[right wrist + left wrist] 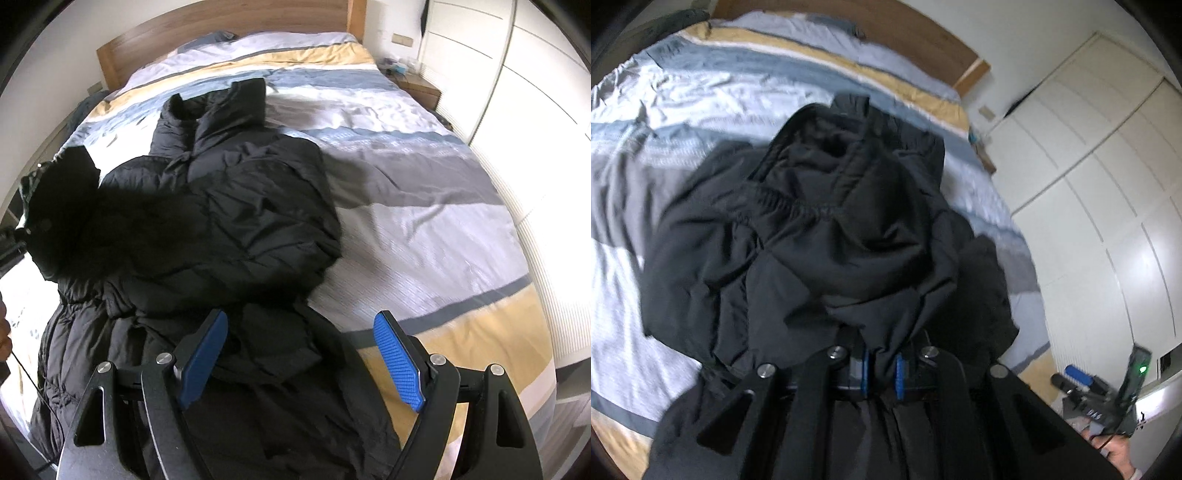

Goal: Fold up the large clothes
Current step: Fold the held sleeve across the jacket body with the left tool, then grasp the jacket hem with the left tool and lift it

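A large black puffer jacket (221,221) lies on the bed, collar toward the headboard. My left gripper (882,373) is shut on a bunch of the jacket's fabric (842,229) and holds it lifted above the bed; in the right wrist view this raised part (62,206) shows at the far left. My right gripper (301,358) is open and empty, hovering over the jacket's lower edge near the foot of the bed. It also appears in the left wrist view (1075,380) at lower right.
The bed (424,206) has a striped grey, blue, white and yellow duvet and a wooden headboard (221,26). White wardrobe doors (1108,184) stand along the right side. A small nightstand (421,86) sits by the headboard.
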